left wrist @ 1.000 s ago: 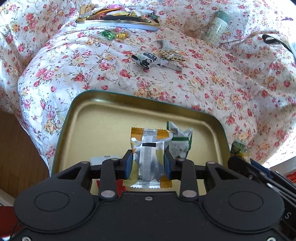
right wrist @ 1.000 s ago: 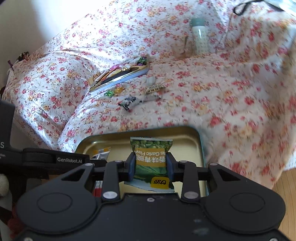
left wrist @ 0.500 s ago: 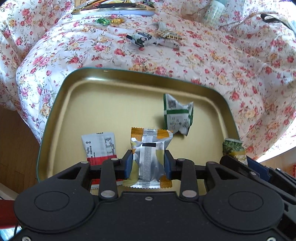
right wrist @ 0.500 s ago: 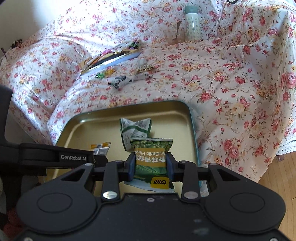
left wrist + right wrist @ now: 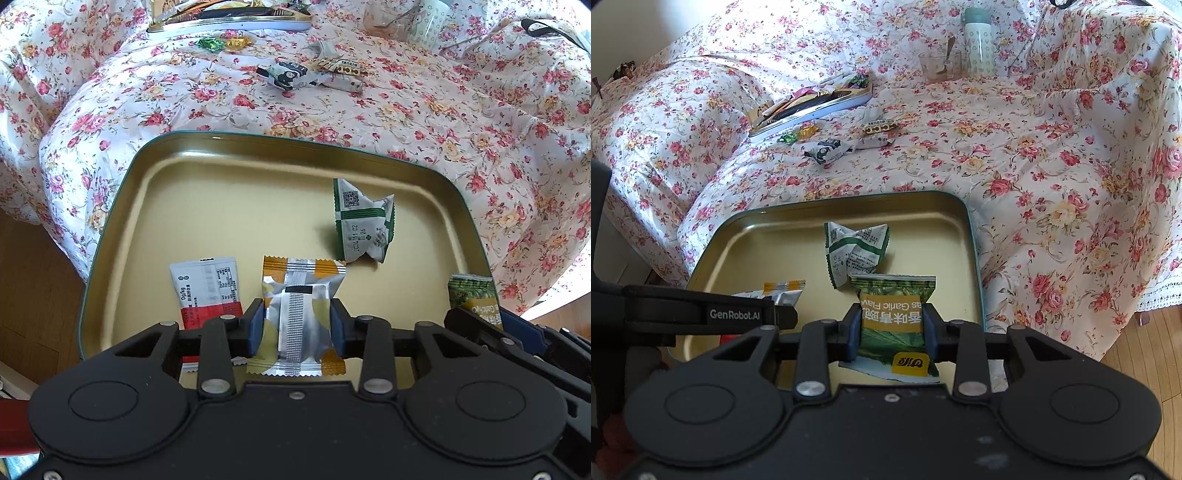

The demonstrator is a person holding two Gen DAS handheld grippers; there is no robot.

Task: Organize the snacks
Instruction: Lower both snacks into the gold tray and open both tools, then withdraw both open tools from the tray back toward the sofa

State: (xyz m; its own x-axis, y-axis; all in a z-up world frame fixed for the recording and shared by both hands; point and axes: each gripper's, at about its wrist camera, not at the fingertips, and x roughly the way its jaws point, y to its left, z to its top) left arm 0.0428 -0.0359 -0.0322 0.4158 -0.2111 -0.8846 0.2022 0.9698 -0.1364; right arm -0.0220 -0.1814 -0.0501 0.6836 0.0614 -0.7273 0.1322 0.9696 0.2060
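Floral tablecloth (image 5: 443, 122), gold tin tray (image 5: 229, 206) holding green-white packet (image 5: 364, 221) and red-white sachet (image 5: 207, 288), right gripper (image 5: 891, 332) clamped on green garlic-flavour snack pack (image 5: 892, 317) over tray, left gripper (image 5: 297, 328) jaws just easing apart, pads still against silver-orange snack pack (image 5: 299, 306).

Black arm of the left gripper (image 5: 701, 314), at nine o'clock in the right wrist view: white lettering "GenRobot.AI". Green foil snack packet (image 5: 894, 321), centre, seen upside down: "Garlic Flav" on its orange band. White-and-green crumpled wrapper (image 5: 364, 225), at two o'clock in the left wrist view: a QR code and the digits "02" and "26".
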